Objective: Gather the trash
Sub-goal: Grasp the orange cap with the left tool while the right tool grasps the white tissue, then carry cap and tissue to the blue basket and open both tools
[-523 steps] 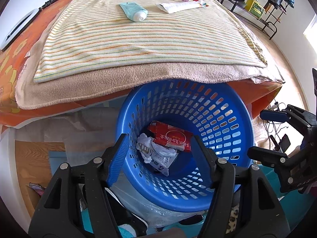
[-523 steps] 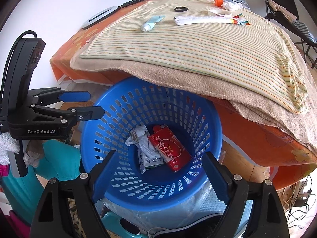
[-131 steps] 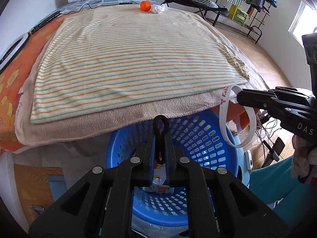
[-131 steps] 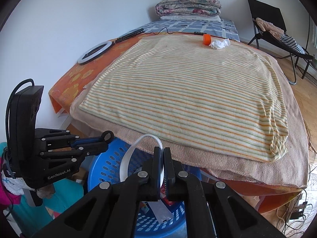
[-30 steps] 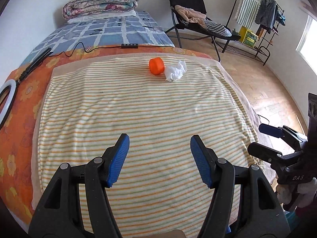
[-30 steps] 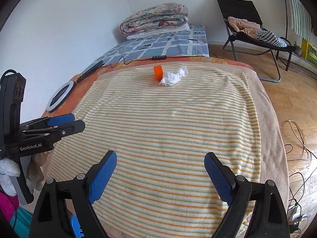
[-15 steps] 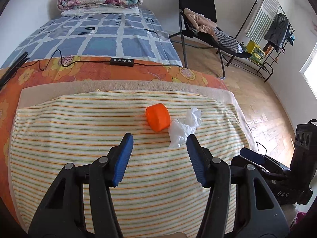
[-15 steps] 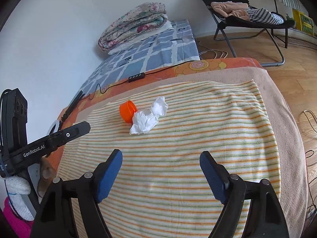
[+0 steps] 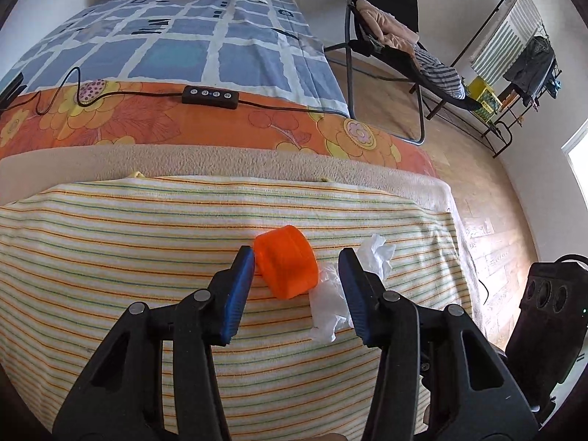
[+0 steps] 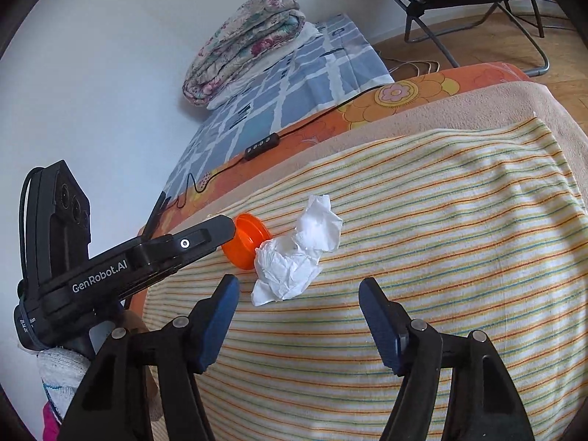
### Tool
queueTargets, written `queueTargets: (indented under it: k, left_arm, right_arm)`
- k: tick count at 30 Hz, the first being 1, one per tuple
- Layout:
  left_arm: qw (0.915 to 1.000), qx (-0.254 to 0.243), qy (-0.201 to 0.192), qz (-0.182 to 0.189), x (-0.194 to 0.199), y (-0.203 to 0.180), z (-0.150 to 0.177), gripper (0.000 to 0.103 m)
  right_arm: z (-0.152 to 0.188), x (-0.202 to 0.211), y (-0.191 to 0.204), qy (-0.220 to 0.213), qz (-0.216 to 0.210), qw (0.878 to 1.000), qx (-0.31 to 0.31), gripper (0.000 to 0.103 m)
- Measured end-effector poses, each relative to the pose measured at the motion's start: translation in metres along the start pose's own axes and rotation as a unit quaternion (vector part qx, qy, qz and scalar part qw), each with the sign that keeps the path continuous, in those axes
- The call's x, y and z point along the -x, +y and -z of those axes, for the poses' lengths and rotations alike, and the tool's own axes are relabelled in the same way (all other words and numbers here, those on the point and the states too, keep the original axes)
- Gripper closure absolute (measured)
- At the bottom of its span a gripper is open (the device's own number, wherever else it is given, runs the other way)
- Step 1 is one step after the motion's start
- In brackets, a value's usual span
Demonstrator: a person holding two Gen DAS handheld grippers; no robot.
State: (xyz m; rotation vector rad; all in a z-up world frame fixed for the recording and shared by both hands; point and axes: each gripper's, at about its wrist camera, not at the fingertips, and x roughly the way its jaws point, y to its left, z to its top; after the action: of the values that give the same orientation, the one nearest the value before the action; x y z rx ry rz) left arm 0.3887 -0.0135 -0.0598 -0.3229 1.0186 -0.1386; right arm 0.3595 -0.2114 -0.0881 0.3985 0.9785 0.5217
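My left gripper (image 9: 296,279) has closed in on the far end of the bed within the last second and now stands spread around the orange cap (image 9: 286,261), one blue pad (image 9: 239,286) just beside its left side, the other (image 9: 351,286) lying over the crumpled white tissue (image 9: 330,305) that touches the cap on the right; nothing is pinched yet. My right gripper (image 10: 299,316) has come forward too and hangs spread wide just short of the tissue (image 10: 297,253), empty. A few seconds ago both were shut on scraps over the blue basket, so those are dropped and these two look like the last trash on the striped towel (image 9: 110,242). I judge the next step is to squeeze the cap with the left and the tissue with the right. The snag is crowding: cap and tissue touch, and my left finger may catch the tissue. Beyond them lie the beige blanket edge (image 9: 220,161), the orange flowered sheet (image 9: 147,121) with a black cable remote (image 9: 209,97), then folded quilts (image 10: 242,44) and a folding chair (image 9: 382,18)
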Motion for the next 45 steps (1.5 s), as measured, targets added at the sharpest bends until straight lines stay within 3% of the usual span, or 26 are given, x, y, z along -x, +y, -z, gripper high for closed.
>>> queueTargets:
  k: [3,11,12,15,19,33,45]
  left_arm:
    - [0.9999,0.002,0.004,-0.009,-0.008,0.002,-0.002,0.065]
    - [0.9998,0.002,-0.013,-0.014,-0.006,0.009,-0.003,0.078]
    - [0.9998,0.002,-0.014,-0.014,-0.005,0.01,-0.004,0.078]
    - [0.9996,-0.002,-0.02,-0.019,0.0,0.012,-0.003,0.079]
    - [0.9991,-0.004,-0.031,-0.029,0.01,0.017,-0.001,0.08]
    - [0.9971,-0.018,-0.058,-0.045,0.092,0.024,0.038,0.08]
    - [0.9945,-0.05,-0.076,-0.053,0.186,0.011,0.109,0.08]
  right_arm:
    - [-0.003,-0.009,0.005,0.0,0.006,1.0,0.013,0.033]
    - [-0.007,-0.03,0.012,0.003,0.026,0.999,0.032,0.036]
    - [-0.007,-0.032,0.014,0.005,0.032,0.999,0.037,0.039]
    - [-0.005,-0.037,0.018,0.009,0.036,0.998,0.049,0.067]
    - [-0.001,-0.032,0.023,0.003,0.043,0.997,0.058,0.073]
    - [0.032,0.027,0.072,-0.009,0.084,0.988,0.126,0.074]
    - [0.103,0.104,0.137,-0.012,0.095,0.975,0.202,0.074]
